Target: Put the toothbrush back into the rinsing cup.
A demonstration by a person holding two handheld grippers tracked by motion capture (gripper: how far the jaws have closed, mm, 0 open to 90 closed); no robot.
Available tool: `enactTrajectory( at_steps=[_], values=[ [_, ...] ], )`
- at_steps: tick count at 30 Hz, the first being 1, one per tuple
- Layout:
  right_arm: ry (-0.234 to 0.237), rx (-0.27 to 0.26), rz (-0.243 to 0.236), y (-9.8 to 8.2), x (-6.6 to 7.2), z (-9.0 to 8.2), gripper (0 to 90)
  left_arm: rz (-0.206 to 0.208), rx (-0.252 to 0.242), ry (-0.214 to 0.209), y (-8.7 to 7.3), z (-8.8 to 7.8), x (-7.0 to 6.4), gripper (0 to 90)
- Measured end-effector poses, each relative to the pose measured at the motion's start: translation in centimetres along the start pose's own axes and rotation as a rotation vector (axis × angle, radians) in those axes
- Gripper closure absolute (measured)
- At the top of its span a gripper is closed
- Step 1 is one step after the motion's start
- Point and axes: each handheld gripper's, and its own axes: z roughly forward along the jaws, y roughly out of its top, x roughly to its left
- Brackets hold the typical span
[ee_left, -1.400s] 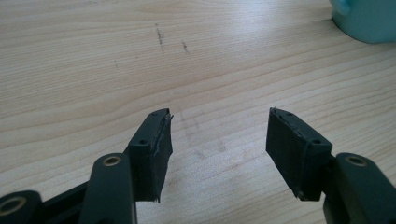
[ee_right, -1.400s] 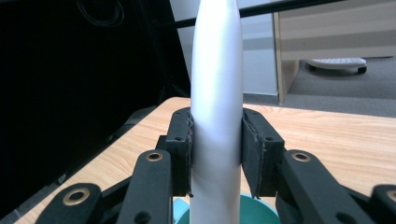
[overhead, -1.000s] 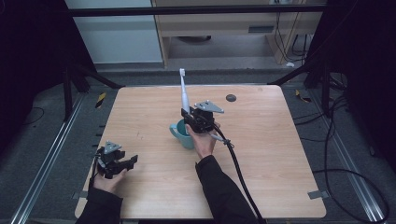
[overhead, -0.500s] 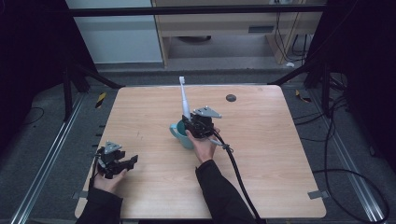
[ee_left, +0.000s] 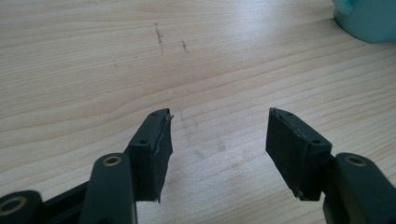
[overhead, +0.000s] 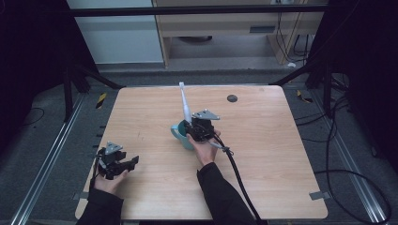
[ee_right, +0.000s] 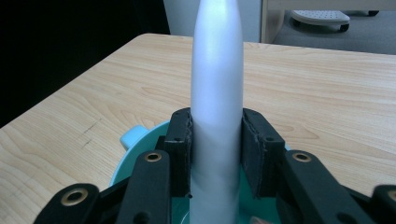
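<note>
The left gripper (overhead: 133, 162) is sitting near the table's (overhead: 281, 154) front-left corner, held in the person's left hand (overhead: 109, 183). In the left gripper view its jaws are standing wide apart with only bare wood between them, gripping nothing (ee_left: 217, 135). Ahead of it and off to its right, a teal cup (ee_left: 369, 18) is resting on the table, well apart from those jaws.

Toward the middle of the table, the right gripper (overhead: 193, 126) is hovering directly over the cup (overhead: 180, 133), held in the right hand (overhead: 202, 149). In the right gripper view its jaws are pressing closed on both sides of a white handle (ee_right: 217, 93), which is rising from between them and tilting away from the gripper (ee_right: 217, 149); the cup (ee_right: 140, 149) is lying just beneath the jaws, its rim showing at either side. From above, the handle (overhead: 184, 101) is slanting up and away from the gripper toward the table's far edge. Beyond and right of this gripper, a small dark disc (overhead: 232, 98) is lying near the far edge.
</note>
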Motion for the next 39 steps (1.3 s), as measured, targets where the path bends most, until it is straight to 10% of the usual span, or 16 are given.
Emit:
enactTrajectory(
  at_steps=[15, 28, 39],
  values=[
    [0.025, -0.003, 0.003, 0.6, -0.1, -0.8, 62.7, 0.000, 0.001, 0.000, 0.0, 0.0, 0.0, 40.0],
    [0.098, -0.024, -0.060, 1.2, -1.1, -6.4, 26.8, 0.000, 0.003, 0.001, 0.0, 0.0, 0.0, 40.1],
    [0.070, 0.013, -0.088, -1.2, -5.2, -11.7, 20.1, 0.000, 0.008, -0.006, -0.1, 0.0, -0.2, 44.3]
  ],
)
